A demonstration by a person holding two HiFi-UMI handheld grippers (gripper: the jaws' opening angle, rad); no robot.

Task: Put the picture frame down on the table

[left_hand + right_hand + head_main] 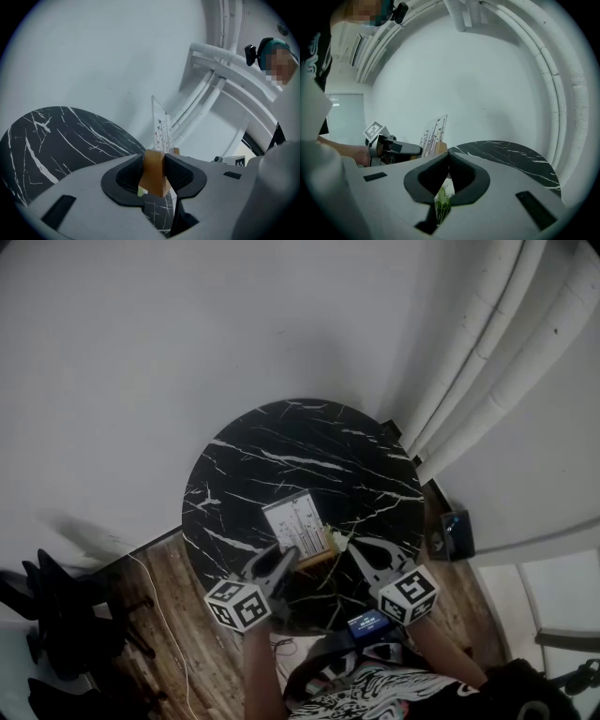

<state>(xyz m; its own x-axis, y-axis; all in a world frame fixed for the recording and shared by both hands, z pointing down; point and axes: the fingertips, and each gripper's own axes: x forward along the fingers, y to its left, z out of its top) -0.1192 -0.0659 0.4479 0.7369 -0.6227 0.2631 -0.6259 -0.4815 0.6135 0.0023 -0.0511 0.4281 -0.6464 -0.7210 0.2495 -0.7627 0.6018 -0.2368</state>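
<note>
The left gripper (153, 164) is clamped on the wooden base (154, 177) of the frame (298, 524), which keeps its clear panel (161, 129) upright, probably so it can go down standing. The right gripper (449, 158) is pinched on a green-and-white bit (443, 196) at the base's right end, likely to steady it. The frame sits between both grippers over the near part of the table (281, 442), seemingly not yet resting on it.

Head view steeply down on round table (281, 446), gripper views low, close, along own jaws, turned toward each other, all sharing table and picture frame (160, 133).
</note>
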